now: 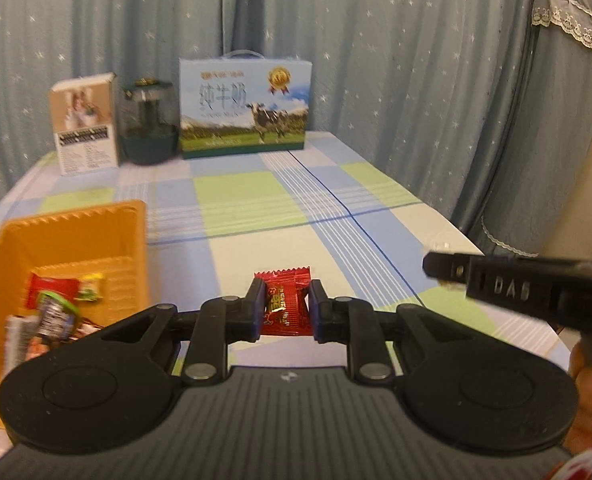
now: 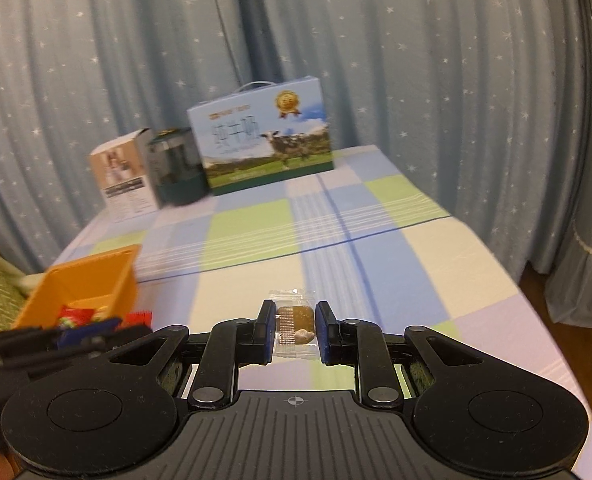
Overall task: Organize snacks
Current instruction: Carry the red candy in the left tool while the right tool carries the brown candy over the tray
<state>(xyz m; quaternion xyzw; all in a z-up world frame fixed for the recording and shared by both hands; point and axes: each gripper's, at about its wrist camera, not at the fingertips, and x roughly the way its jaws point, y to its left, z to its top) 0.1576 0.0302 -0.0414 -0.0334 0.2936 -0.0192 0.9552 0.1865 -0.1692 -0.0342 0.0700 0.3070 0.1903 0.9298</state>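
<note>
Both grippers are up off the table and both are loaded; the left gripper (image 1: 286,306) has its jaws clamped on a red snack packet (image 1: 283,305), held upright between the pads with its crimped top edge poking above them; the right gripper (image 2: 295,326) is pinched on a clear-wrapped snack (image 2: 295,326), brown and greenish pieces showing through the film. Below them runs the table (image 1: 256,200), long and covered in a checked cloth of blue, green and cream with thin blue lines crossing it; most of the cloth is bare. At the near left sits the orange bin (image 1: 72,236), ribbed along its rim, with a jumble of wrapped snacks (image 1: 52,312) already lying in its bottom; the left gripper's packet hangs just to the right of it, over open cloth. Far end of the table, three things stand in a row: a white box (image 1: 85,124), a dark green jar (image 1: 148,124) just beside it, and a blue milk carton case (image 1: 245,108) with a cow and a gold medal printed on it. Behind everything, pale blue curtains (image 1: 376,60) sprinkled with small white stars; to the right, something tall under a lace-trimmed cover (image 1: 556,120).
</note>
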